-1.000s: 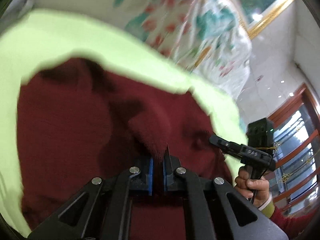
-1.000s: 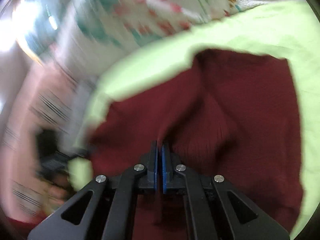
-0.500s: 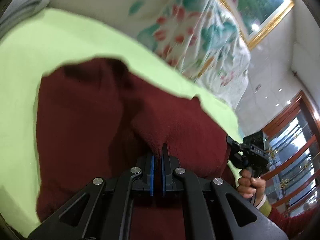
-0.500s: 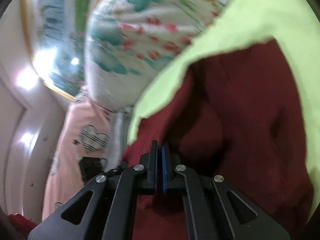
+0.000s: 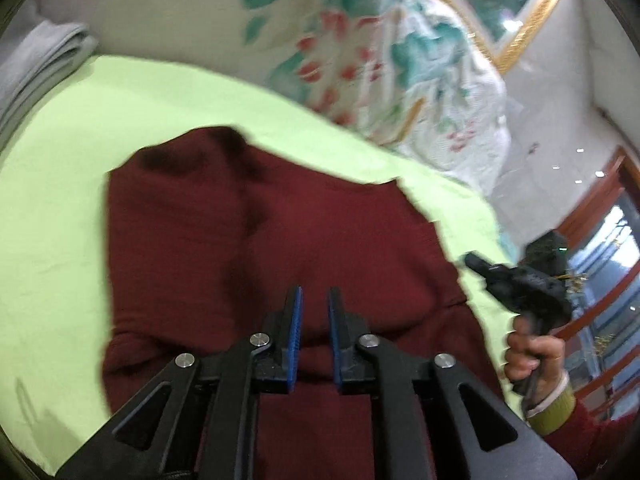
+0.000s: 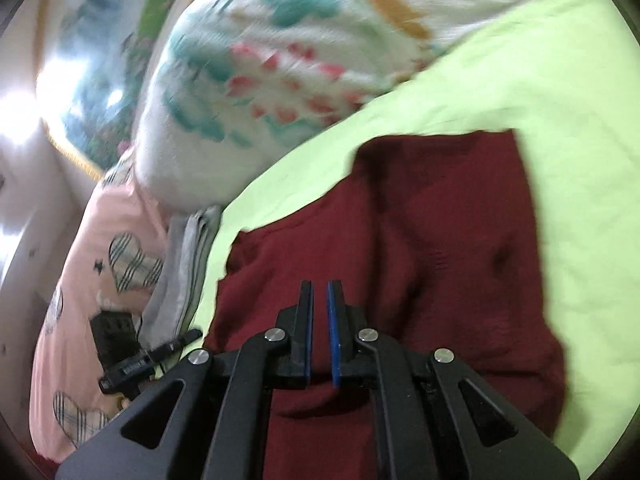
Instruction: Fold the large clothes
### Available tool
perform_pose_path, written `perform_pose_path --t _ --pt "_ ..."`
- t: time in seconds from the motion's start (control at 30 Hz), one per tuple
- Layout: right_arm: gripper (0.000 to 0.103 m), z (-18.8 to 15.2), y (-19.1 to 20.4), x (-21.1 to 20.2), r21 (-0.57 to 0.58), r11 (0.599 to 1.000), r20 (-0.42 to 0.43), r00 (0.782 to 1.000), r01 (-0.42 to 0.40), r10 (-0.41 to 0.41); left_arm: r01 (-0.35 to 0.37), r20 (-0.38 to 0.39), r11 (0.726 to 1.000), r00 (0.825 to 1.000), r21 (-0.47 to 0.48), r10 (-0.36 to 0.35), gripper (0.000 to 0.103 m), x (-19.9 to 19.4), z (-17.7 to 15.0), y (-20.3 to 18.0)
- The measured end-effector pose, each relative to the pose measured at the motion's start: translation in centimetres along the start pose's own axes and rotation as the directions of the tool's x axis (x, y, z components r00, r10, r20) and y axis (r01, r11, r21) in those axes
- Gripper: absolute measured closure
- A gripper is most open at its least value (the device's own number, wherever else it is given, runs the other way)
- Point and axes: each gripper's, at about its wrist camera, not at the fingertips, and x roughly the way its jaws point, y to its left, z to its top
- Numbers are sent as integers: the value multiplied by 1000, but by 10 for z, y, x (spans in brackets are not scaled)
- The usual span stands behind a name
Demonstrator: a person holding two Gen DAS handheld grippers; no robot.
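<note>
Spread flat across a lime-green sheet (image 5: pixel 80 128): a dark red sweater (image 5: pixel 248 248), folded into a compact block and filling the middle of both views. Just above its near hem, the left gripper (image 5: pixel 314 300), blue pads parted and opening, nothing between them. Likewise the right gripper (image 6: pixel 319 296), jaws opening on a narrow gap with no cloth caught, hovering at the near edge. Probably a fold just laid down, both tools letting go. Long axis from 6 toward 12 o'clock, far edge toward the flowered quilt (image 5: pixel 380 60). At 3 o'clock in the left view, a hand (image 5: pixel 532 356) on the other handle.
</note>
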Motion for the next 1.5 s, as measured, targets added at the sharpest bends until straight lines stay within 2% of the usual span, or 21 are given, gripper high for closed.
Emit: perform_pose_path --t 0.07,0.13,0.17,0.23,0.27,0.3,0.33,0.37,0.4,0.47,0.53,0.63,0.7,0.77,0.87,1.07,1.23,1.3,1.37,1.43,1.5 --pt "94 -2 11 21 -36 999 -55 998 33 -35 -4 -12 1000 1000 29 4 86 15 3 -15" --pt "94 -4 12 41 -63 994 -102 990 94 -100 -39 -48 999 998 32 41 86 35 4 -15" --pt "94 -6 8 47 -64 988 -111 983 141 -147 -65 -70 998 995 19 66 86 45 3 -9" --pt "94 -5 -7 53 -56 961 -109 955 272 -276 -140 -119 990 983 -18 136 88 63 0 11" --pt "94 -4 -18 53 -34 948 -93 943 318 -319 -136 -133 989 983 -48 129 96 67 -2 21" --pt "95 -3 -28 50 -1 942 -83 939 335 -334 -112 -131 990 986 -87 100 98 66 -4 30" --pt "95 -2 -35 46 39 946 -81 945 321 -317 -83 -122 989 990 -125 68 98 62 -6 35" --pt "95 -3 -39 39 79 957 -73 959 280 -275 -71 -107 987 993 -141 56 97 54 -6 35" --pt "94 -3 -38 34 83 959 -66 961 273 -268 -75 -92 988 994 -136 63 96 48 -8 33" --pt "89 -8 -27 19 54 962 -49 963 267 -265 -96 -67 989 994 -110 89 83 31 -14 24" --pt "75 -16 -18 0 35 966 -36 966 256 -255 -100 -50 988 994 -117 95 78 14 -25 16" --pt "72 -33 -5 -20 19 966 -24 966 257 -257 -104 -31 984 994 -144 100 75 -17 -48 12" --pt "72 -49 -1 -36 8 964 -30 963 267 -266 -120 -34 981 993 -152 117 74 -34 -65 10" --pt "70 -64 5 -49 -6 961 -36 960 277 -277 -152 -37 978 988 -146 148 68 -57 -84 9" --pt "59 -85 12 -72 -19 955 -19 955 295 -296 -201 -29 968 980 -148 199 59 -86 -110 8" --pt "56 -115 7 -116 18 947 -3 947 320 -320 -243 -37 955 970 -173 240 55 -136 -153 23" --pt "51 -133 -7 -146 55 934 -7 935 354 -354 -272 -68 947 962 -173 264 49 -152 -175 32" --pt "51 -137 -16 -149 68 932 -32 934 356 -355 -254 -86 948 967 -192 241 46 -152 -184 37" --pt "51 -141 -26 -146 83 939 -83 942 333 -326 -199 -120 950 977 -239 175 44 -147 -192 45" --pt "51 -146 -34 -140 124 956 -127 960 264 -249 -130 -148 945 985 -300 89 44 -139 -203 52" --pt "51 -153 -34 -135 160 973 -156 977 168 -144 -97 -151 943 987 -318 50 44 -135 -211 51"
